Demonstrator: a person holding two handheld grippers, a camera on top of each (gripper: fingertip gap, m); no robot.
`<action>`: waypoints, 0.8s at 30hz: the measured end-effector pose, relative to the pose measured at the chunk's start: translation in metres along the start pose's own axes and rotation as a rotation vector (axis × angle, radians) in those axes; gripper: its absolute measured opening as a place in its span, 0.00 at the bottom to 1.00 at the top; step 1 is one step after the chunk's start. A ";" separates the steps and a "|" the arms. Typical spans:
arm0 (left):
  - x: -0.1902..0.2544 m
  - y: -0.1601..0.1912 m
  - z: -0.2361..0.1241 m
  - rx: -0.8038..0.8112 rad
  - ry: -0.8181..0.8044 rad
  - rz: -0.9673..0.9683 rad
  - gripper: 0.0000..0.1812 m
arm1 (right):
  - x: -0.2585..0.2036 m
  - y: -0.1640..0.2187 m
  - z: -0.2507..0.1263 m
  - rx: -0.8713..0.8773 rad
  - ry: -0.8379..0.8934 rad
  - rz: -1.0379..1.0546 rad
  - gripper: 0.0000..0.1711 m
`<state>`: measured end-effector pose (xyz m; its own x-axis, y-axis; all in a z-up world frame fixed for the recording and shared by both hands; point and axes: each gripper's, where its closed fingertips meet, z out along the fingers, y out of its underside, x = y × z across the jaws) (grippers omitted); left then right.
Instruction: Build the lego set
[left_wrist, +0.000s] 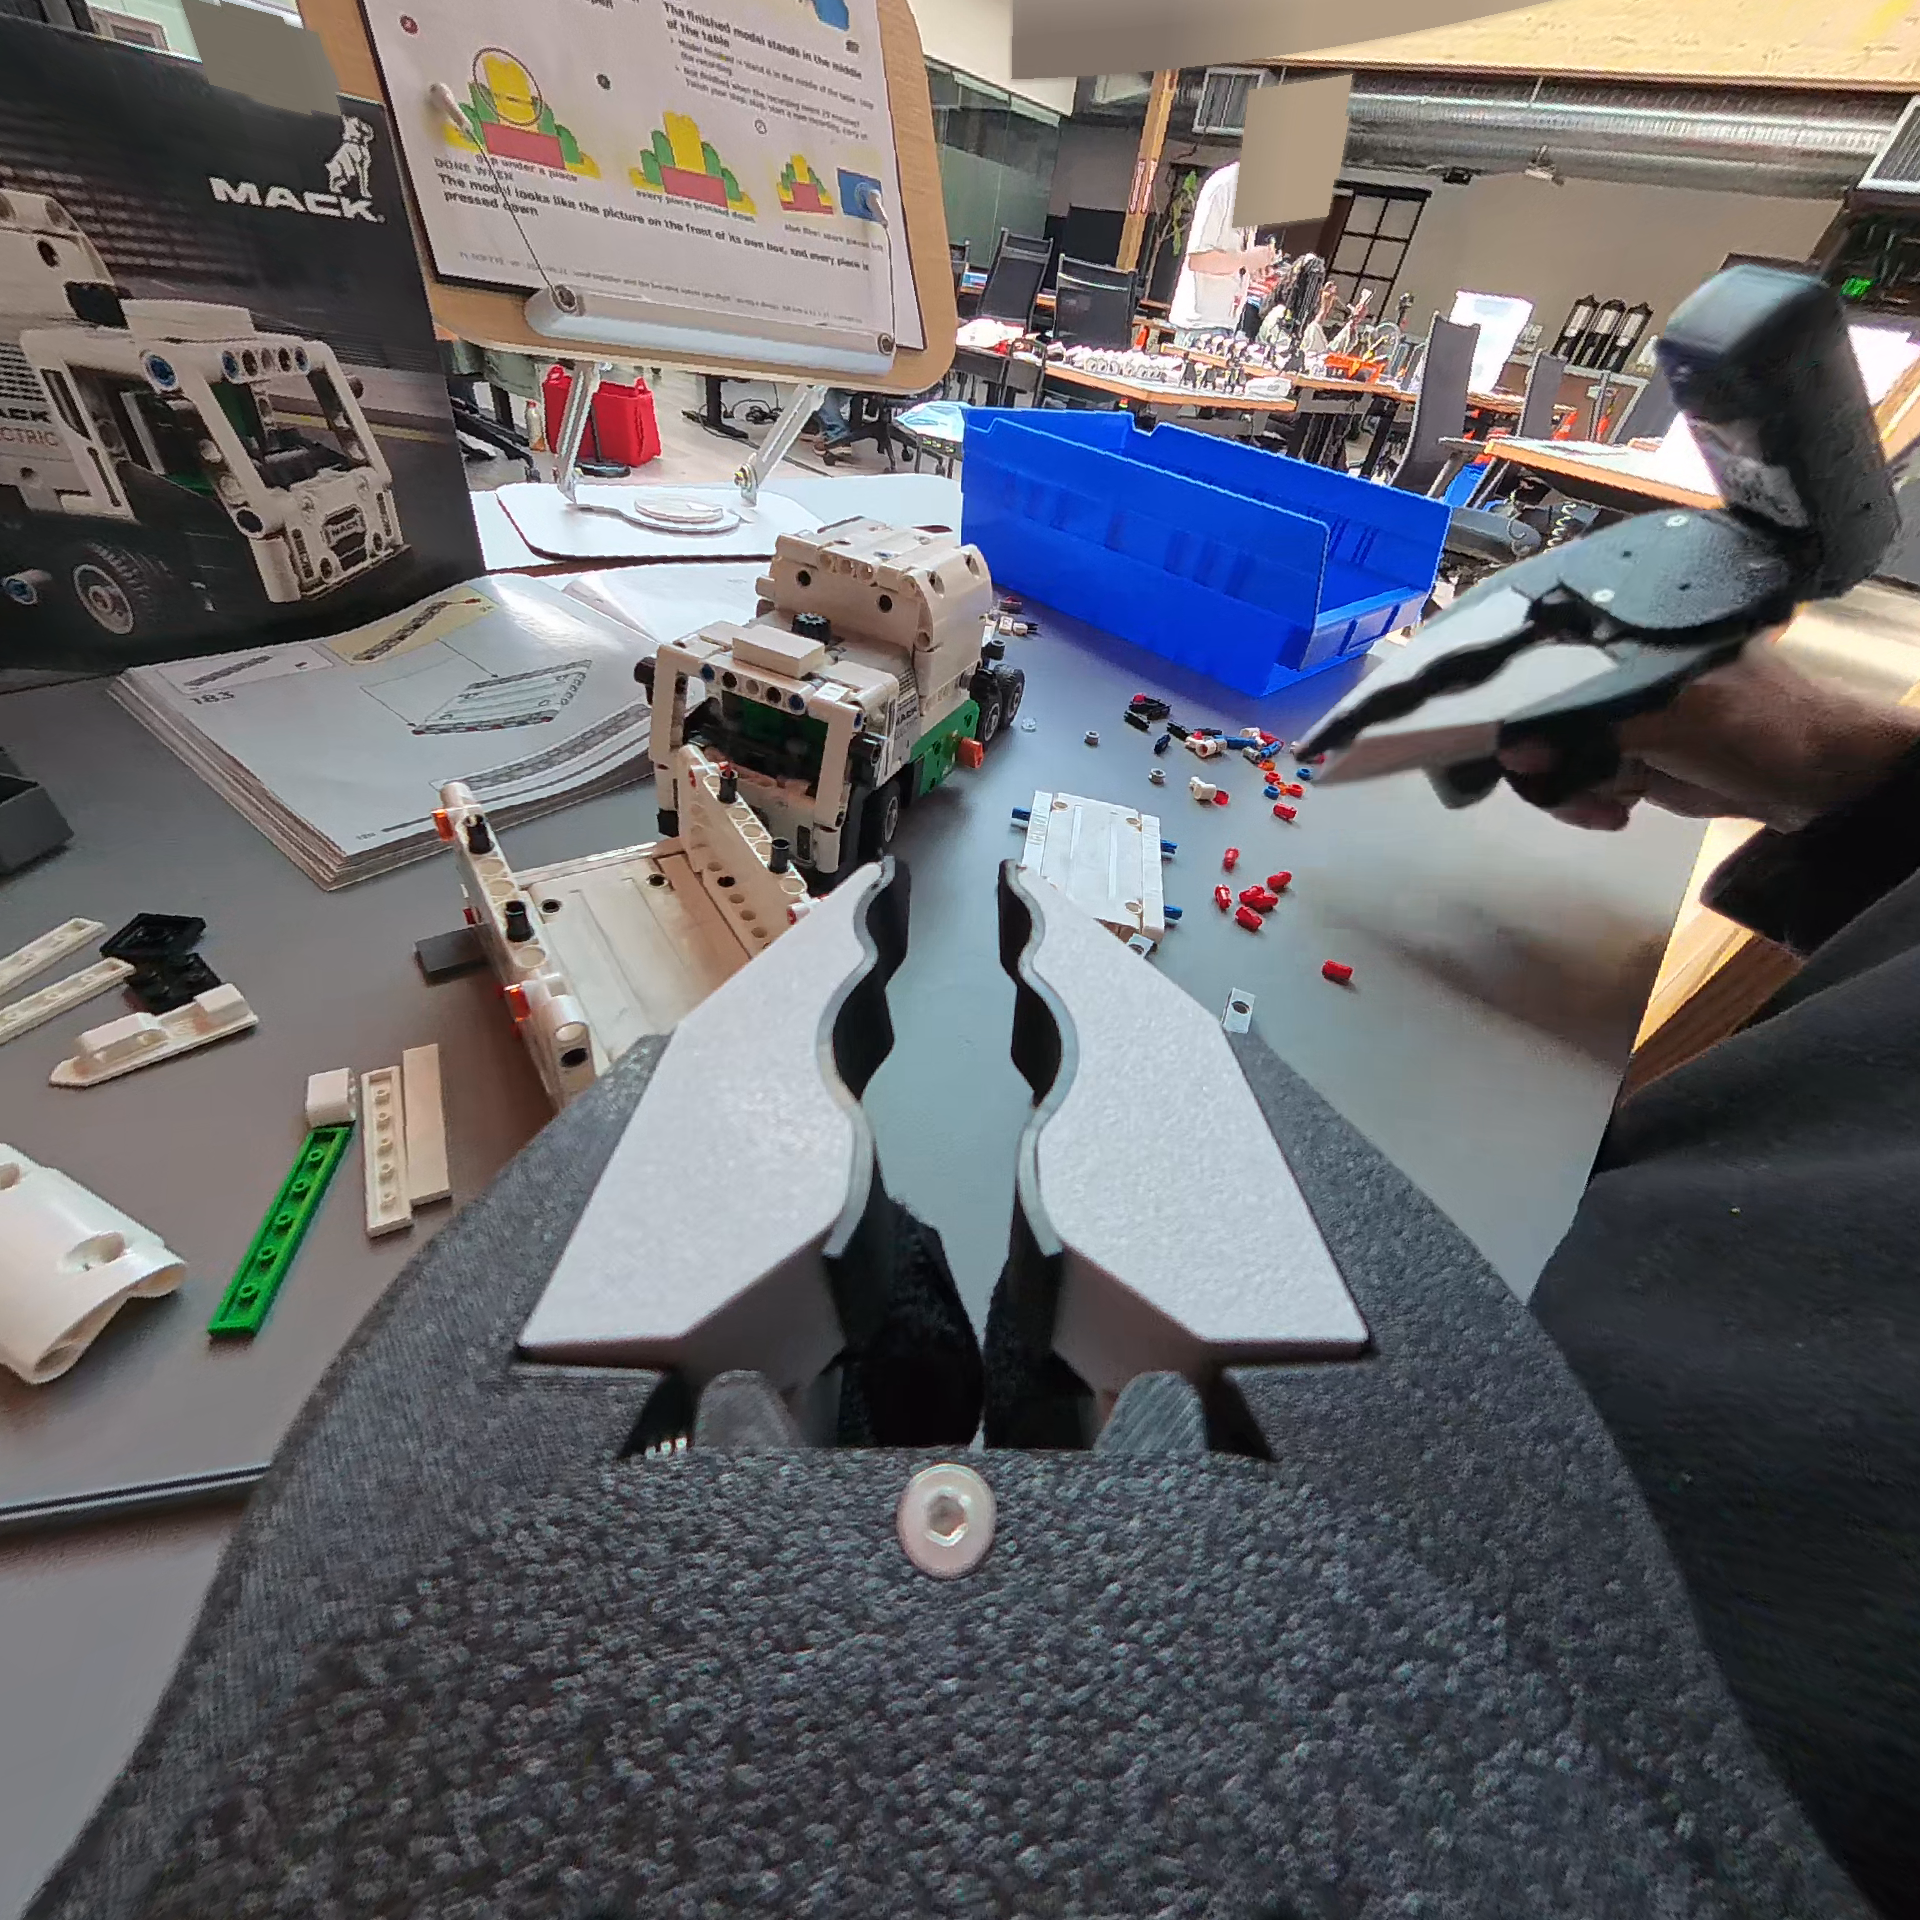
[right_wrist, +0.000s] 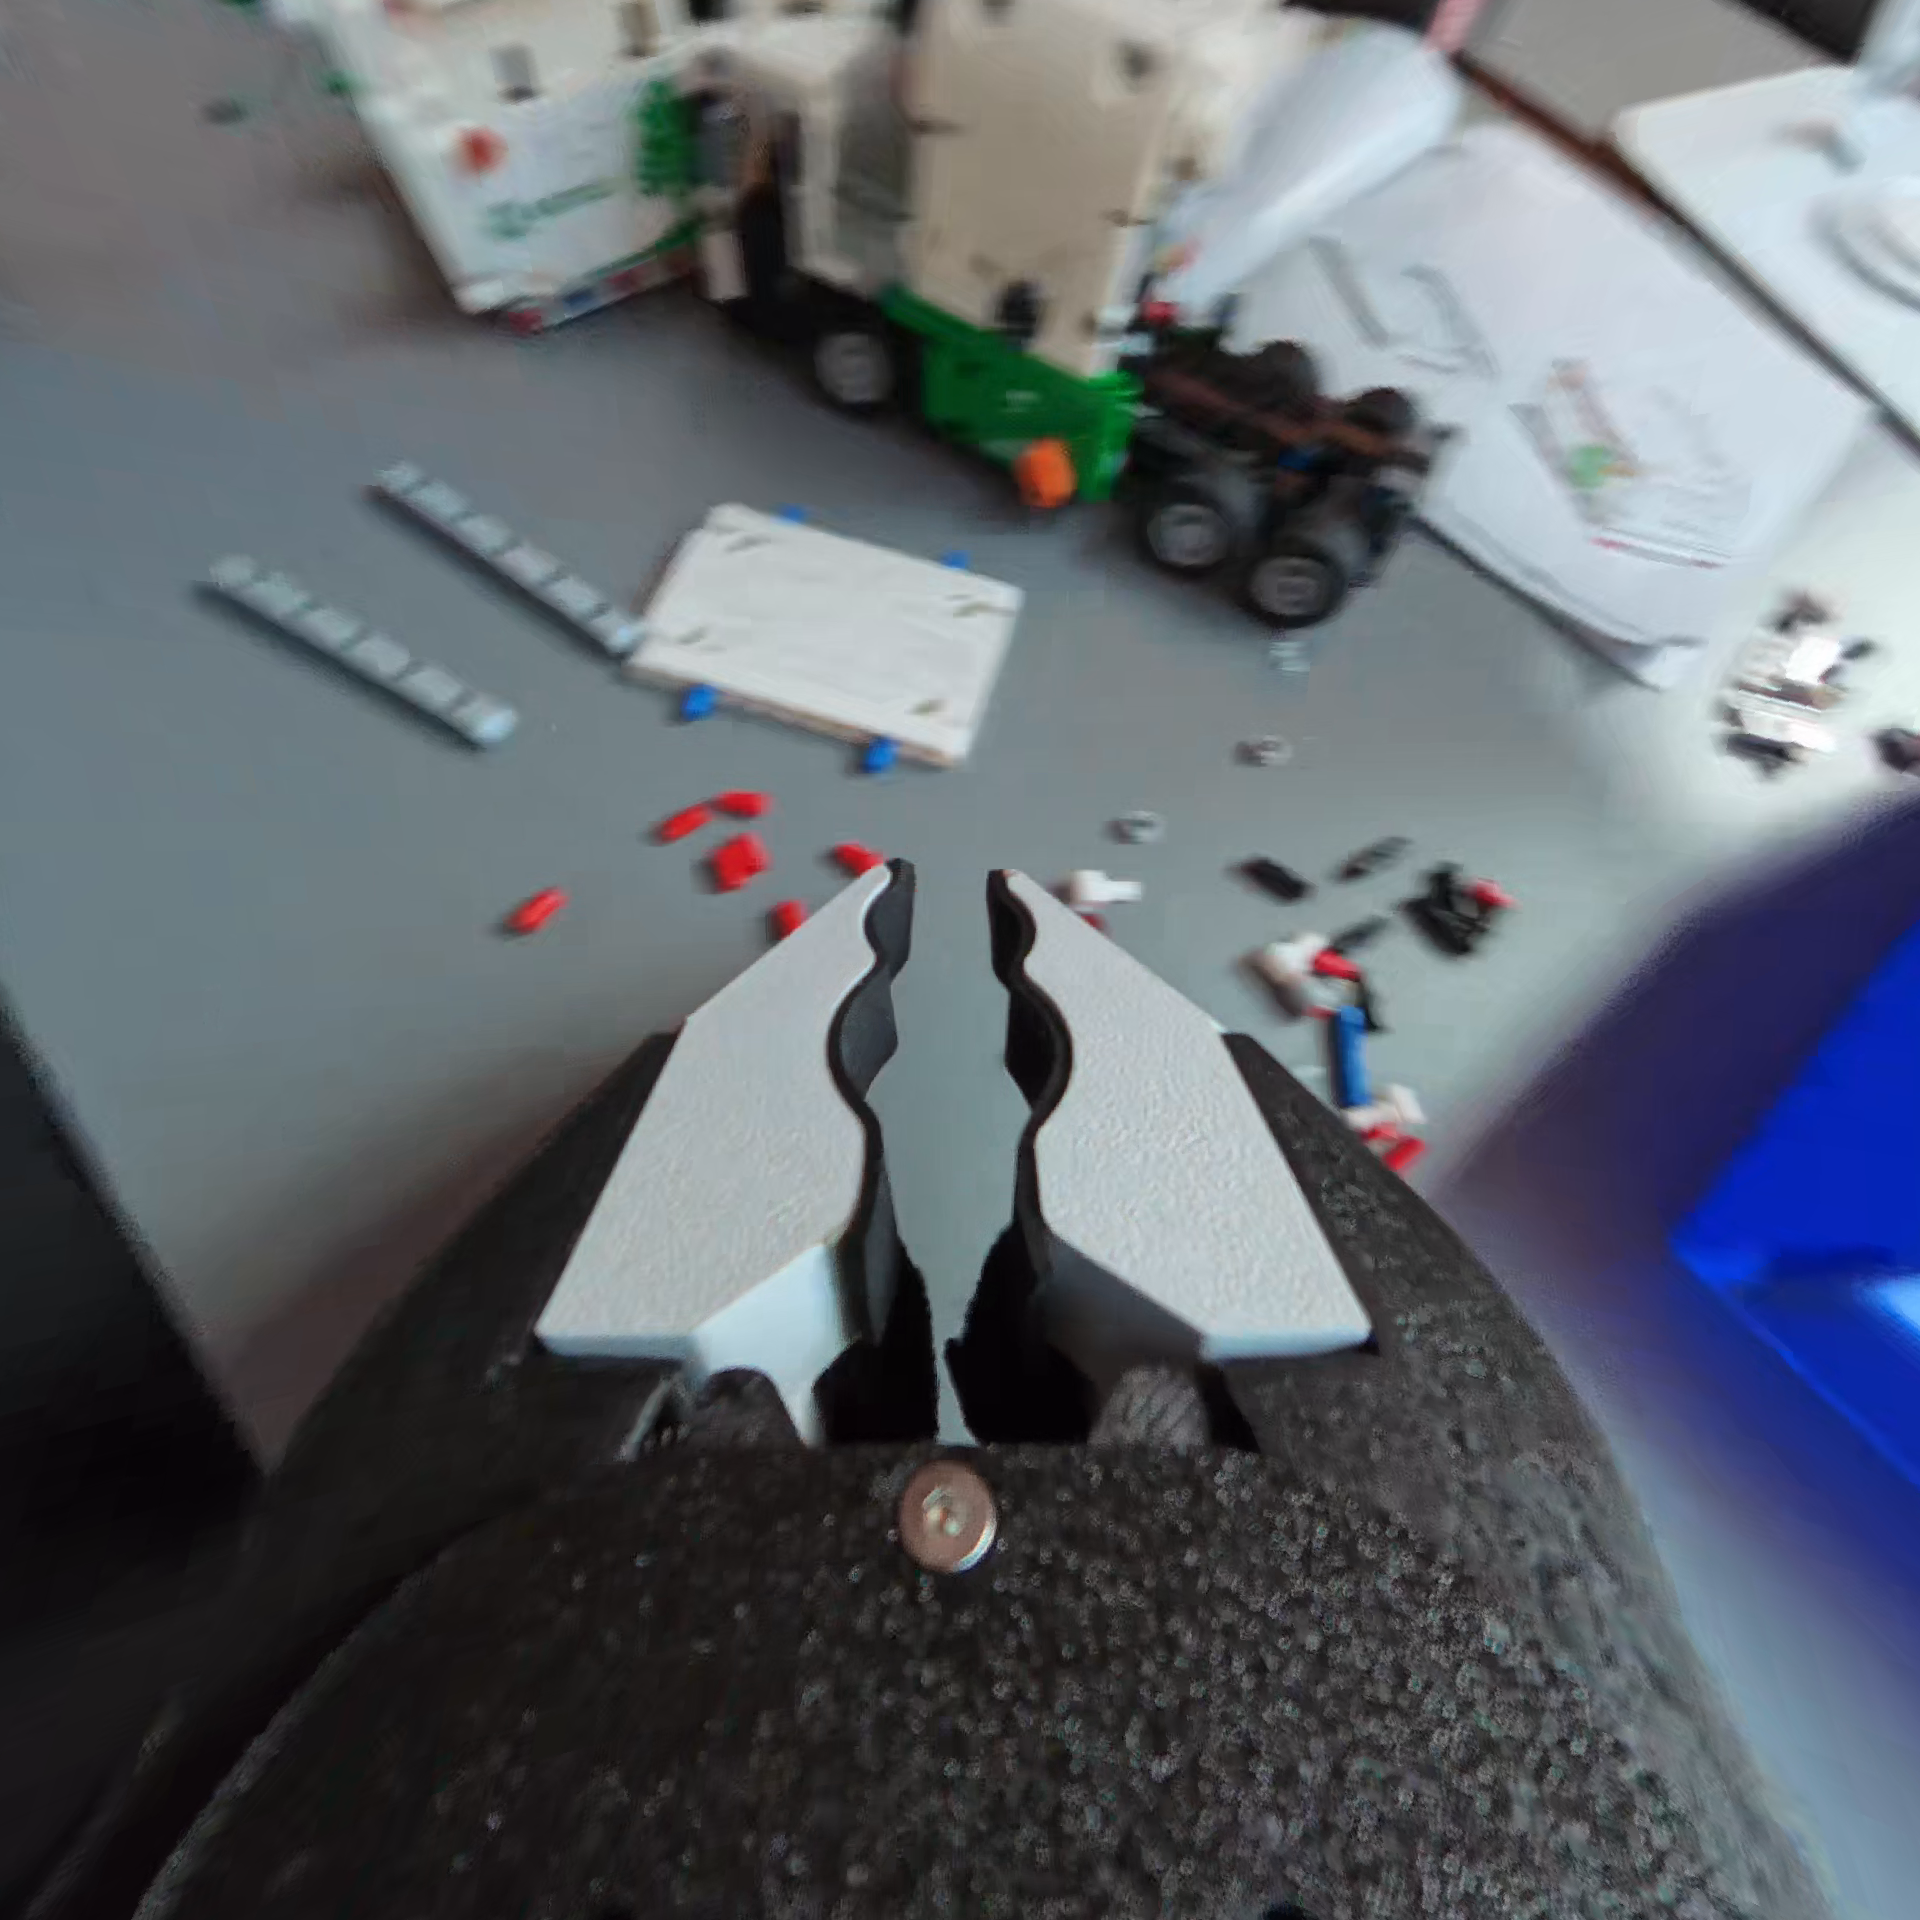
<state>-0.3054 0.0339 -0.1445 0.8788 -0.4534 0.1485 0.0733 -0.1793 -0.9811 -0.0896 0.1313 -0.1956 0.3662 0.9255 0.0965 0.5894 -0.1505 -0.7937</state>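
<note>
Both claws gape slightly, empty: left claw (left_wrist: 945, 883) over the bench (left_wrist: 1403, 1039), truck (left_wrist: 821, 717) at eleven o'clock; right claw (right_wrist: 943, 883) by red pins (right_wrist: 738, 857) at ten.

The left gripper (left_wrist: 945, 883) hovers with jaws apart and empty over the bench (left_wrist: 1403, 1091). At 11 o'clock stands the truck model (left_wrist: 831, 696); at 2 o'clock, the right gripper (left_wrist: 1311, 750) above red pins (left_wrist: 1252, 899).

One truck model (left_wrist: 831, 707), one blue bin (left_wrist: 1195, 540), one instruction booklet (left_wrist: 395, 717), one green strip (left_wrist: 281, 1231), two claws (left_wrist: 945, 883) (right_wrist: 940, 883)
</note>
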 end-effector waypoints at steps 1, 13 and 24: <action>0.000 0.000 0.000 0.001 -0.001 0.001 0.08 | 0.031 -0.001 -0.001 0.008 0.120 0.058 0.08; -0.004 -0.002 -0.001 0.012 -0.013 -0.017 0.08 | 0.102 0.026 0.014 -0.104 0.159 0.237 0.09; -0.006 -0.001 -0.001 0.006 -0.009 -0.042 0.08 | 0.094 0.036 0.027 -0.169 0.086 0.212 0.08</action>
<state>-0.3107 0.0361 -0.1443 0.8791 -0.4378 0.1886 0.1132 -0.1925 -0.9747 -0.0541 0.2221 -0.2312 0.5496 0.8354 -0.0048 0.6024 -0.4003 -0.6905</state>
